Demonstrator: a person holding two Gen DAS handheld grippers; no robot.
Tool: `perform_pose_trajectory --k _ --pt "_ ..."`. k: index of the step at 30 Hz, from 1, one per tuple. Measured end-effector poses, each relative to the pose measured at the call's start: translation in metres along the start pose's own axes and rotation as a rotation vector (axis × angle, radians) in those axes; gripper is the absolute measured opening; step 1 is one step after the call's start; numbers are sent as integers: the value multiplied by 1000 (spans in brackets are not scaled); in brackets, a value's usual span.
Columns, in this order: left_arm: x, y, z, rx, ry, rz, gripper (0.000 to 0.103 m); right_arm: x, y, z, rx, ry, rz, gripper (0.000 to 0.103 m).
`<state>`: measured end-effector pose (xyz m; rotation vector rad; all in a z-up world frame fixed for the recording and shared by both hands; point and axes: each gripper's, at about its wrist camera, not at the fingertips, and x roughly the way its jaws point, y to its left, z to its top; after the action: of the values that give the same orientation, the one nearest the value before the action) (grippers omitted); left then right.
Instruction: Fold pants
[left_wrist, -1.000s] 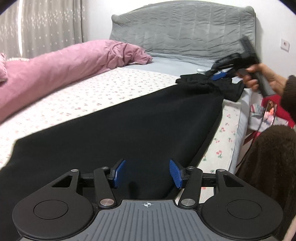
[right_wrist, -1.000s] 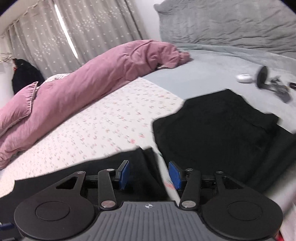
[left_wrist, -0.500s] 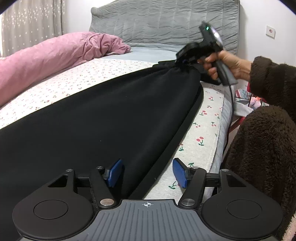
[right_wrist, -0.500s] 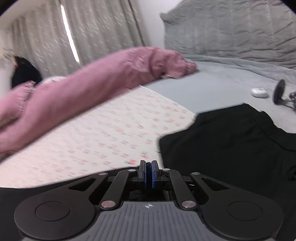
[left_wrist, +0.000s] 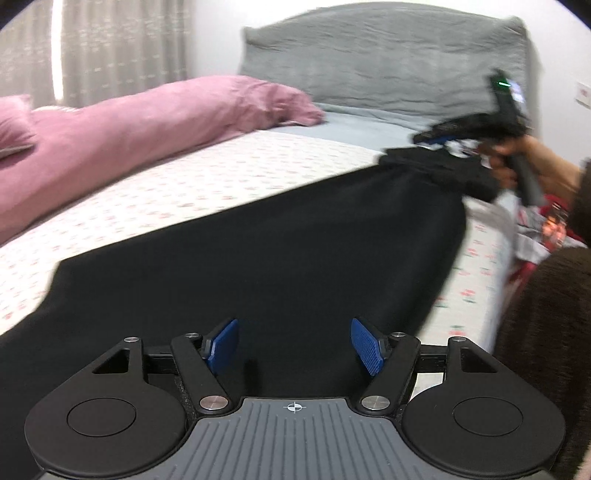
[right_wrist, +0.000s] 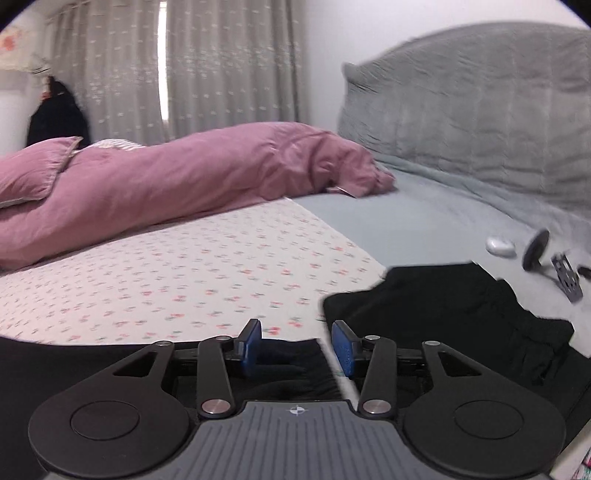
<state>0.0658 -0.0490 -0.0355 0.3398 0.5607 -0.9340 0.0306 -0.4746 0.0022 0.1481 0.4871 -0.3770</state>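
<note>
Bedroom light falls on a wide bed (left_wrist: 229, 184) with a cherry-print sheet, a grey padded headboard (left_wrist: 384, 55) behind it and a rolled pink duvet (left_wrist: 122, 136) along the far side. Across the near edge of the bed lie the black pants (left_wrist: 258, 251) — one long, flat, matte panel running from just under the left tool (left_wrist: 293, 345) up toward the headboard end, where the cloth bunches into a rumpled heap beside the right tool (left_wrist: 437, 138). From the right wrist view that upper part spreads in loose creases on the grey cover, near a small white case (right_wrist: 500, 245) and a black stand (right_wrist: 535, 254).

The fabric looks thick, soft and limp, probably a knit; I judge it light enough to lift by one edge, but it will sag and drag, so a hold at a corner or hem should serve best — the bunched end and the far hem together.

Both tools stand with their blue pads apart and nothing between them; the left tool hovers over the cloth, and the right tool (right_wrist: 295, 343) sits at a dark edge without pinching it.
</note>
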Motion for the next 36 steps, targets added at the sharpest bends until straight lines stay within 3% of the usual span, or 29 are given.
perform_pose_trajectory --k 6,10,12,15,18,21,23,25,26,28,31,36 --pt "7 35 -21 -83 85 49 76 -4 40 -13 -102 81 181 47" --pt "-6 30 -37 -61 56 43 78 8 50 -37 -191 201 251 47" --pt "-13 34 -40 -82 66 21 78 13 50 -49 -220 295 245 46" --pt "-22 36 -41 -96 103 -26 78 4 41 -55 -226 304 227 46" --pt "-30 32 -42 -66 152 -71 83 -7 42 -54 -251 328 151 46" --pt "-39 23 -46 -21 146 -67 83 -17 45 -51 -258 346 97 47" --pt "-44 23 -46 -54 115 -73 83 -25 41 -44 -206 338 65 50" --pt "-48 26 -43 -115 63 -66 86 -39 31 -37 -95 290 43 60" --pt "-49 28 -41 -148 42 -55 88 -44 23 -34 -16 260 34 71" --pt "-49 33 -37 -242 -12 -27 95 -54 8 -34 130 213 16 72" --pt "-42 45 -35 -398 -55 -27 95 -53 -11 -42 301 167 -29 72" --pt "-32 56 -33 -498 -72 -16 95 -30 -18 -58 413 197 -65 70"
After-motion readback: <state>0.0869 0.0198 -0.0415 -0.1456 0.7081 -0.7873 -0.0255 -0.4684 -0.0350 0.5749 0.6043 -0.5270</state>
